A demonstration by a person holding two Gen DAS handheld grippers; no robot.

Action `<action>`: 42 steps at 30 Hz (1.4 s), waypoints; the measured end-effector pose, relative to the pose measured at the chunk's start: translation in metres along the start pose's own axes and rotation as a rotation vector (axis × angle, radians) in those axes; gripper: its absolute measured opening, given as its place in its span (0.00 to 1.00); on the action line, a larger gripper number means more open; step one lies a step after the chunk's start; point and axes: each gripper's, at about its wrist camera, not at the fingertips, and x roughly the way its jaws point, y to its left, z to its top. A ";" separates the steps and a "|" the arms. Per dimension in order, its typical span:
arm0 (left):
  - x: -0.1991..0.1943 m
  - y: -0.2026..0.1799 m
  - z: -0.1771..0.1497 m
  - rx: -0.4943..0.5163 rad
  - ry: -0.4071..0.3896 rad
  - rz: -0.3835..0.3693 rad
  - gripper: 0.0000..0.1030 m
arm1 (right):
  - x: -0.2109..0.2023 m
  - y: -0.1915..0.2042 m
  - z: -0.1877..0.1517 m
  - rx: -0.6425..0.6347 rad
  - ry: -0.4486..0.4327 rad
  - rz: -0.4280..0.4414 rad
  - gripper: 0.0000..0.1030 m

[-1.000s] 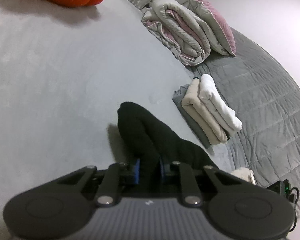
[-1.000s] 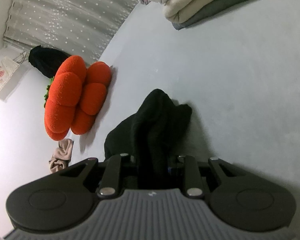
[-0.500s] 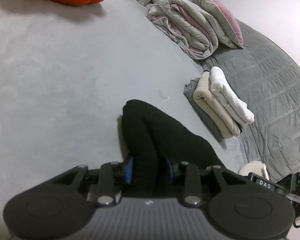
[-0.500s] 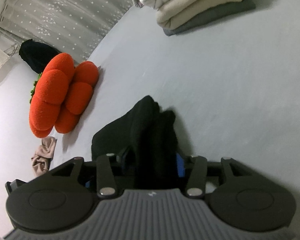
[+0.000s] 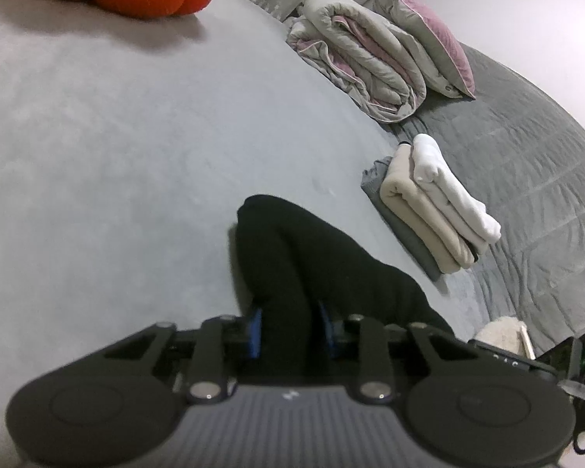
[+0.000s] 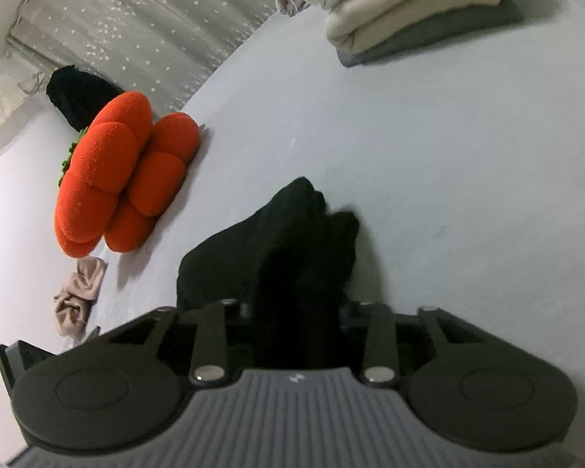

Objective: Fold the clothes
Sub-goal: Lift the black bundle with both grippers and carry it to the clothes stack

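Black garment [image 5: 312, 273] lay bunched on the grey bed [image 5: 117, 156], held at two places. Left hand-held gripper [image 5: 290, 331]: a thick fold ran straight back between its blue pads [image 5: 255, 331]; jaws were closing and the pads pressed the cloth on both sides. From there the garment stretched away from the gripper in a ridge and also spread off to the right, toward the bed edge.

Right hand-held gripper [image 6: 298, 312]: a bunch of the same garment [image 6: 292, 253] filled the gap between its fingers; jaws were closing on it, the pads mostly hidden by cloth. The fabric rose just ahead of the gripper into two humps and trailed left in a flatter flap.

Folded stack [image 5: 429, 206] (grey, beige, white) sat well apart from the garment, to the right in the left view. Rolled duvet [image 5: 362, 66] and pillow [image 5: 429, 39] lay farther back. Orange cushion [image 6: 121, 171] lay to the left in the right view, with a small beige cloth [image 6: 76, 296] near it.
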 end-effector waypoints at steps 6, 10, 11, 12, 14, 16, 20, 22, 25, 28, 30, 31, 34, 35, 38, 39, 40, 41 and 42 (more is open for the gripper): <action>-0.006 -0.009 0.001 0.044 -0.015 0.000 0.14 | -0.006 0.013 0.000 -0.024 -0.023 0.017 0.26; -0.013 -0.013 0.003 0.049 -0.035 -0.018 0.14 | -0.014 0.022 0.001 -0.035 -0.050 0.043 0.26; -0.015 -0.014 0.003 0.049 -0.042 -0.022 0.13 | -0.016 0.024 0.001 -0.037 -0.057 0.046 0.26; -0.017 -0.015 0.004 0.051 -0.049 -0.025 0.13 | -0.018 0.026 0.001 -0.038 -0.064 0.049 0.25; -0.021 -0.018 0.005 0.055 -0.063 -0.031 0.13 | -0.022 0.029 0.002 -0.042 -0.077 0.055 0.25; -0.024 -0.021 0.006 0.054 -0.072 -0.041 0.13 | -0.026 0.033 0.002 -0.052 -0.088 0.058 0.25; -0.030 -0.027 0.009 0.057 -0.087 -0.057 0.13 | -0.034 0.040 0.003 -0.066 -0.108 0.064 0.25; -0.032 -0.031 0.010 0.067 -0.096 -0.061 0.13 | -0.038 0.043 0.003 -0.074 -0.119 0.064 0.25; -0.036 -0.039 0.012 0.085 -0.110 -0.074 0.12 | -0.045 0.046 0.006 -0.084 -0.141 0.063 0.25; -0.039 -0.049 0.014 0.119 -0.113 -0.085 0.12 | -0.051 0.048 0.009 -0.082 -0.169 0.056 0.25; -0.041 -0.056 0.016 0.143 -0.115 -0.090 0.12 | -0.055 0.049 0.010 -0.080 -0.186 0.051 0.25; -0.041 -0.058 0.018 0.152 -0.117 -0.089 0.12 | -0.058 0.050 0.012 -0.081 -0.195 0.052 0.25; -0.041 -0.063 0.024 0.156 -0.122 -0.096 0.12 | -0.062 0.053 0.015 -0.081 -0.221 0.057 0.25; -0.041 -0.065 0.026 0.154 -0.124 -0.100 0.12 | -0.063 0.055 0.017 -0.082 -0.230 0.059 0.25; -0.034 -0.068 0.032 0.144 -0.123 -0.106 0.12 | -0.063 0.058 0.022 -0.092 -0.256 0.057 0.25; -0.032 -0.070 0.034 0.142 -0.122 -0.106 0.12 | -0.064 0.060 0.023 -0.095 -0.264 0.057 0.25; -0.030 -0.071 0.036 0.142 -0.119 -0.107 0.12 | -0.063 0.061 0.025 -0.097 -0.272 0.056 0.25; -0.028 -0.074 0.038 0.145 -0.117 -0.108 0.12 | -0.063 0.061 0.027 -0.098 -0.279 0.053 0.25; -0.026 -0.077 0.041 0.153 -0.115 -0.109 0.12 | -0.063 0.061 0.030 -0.101 -0.286 0.050 0.25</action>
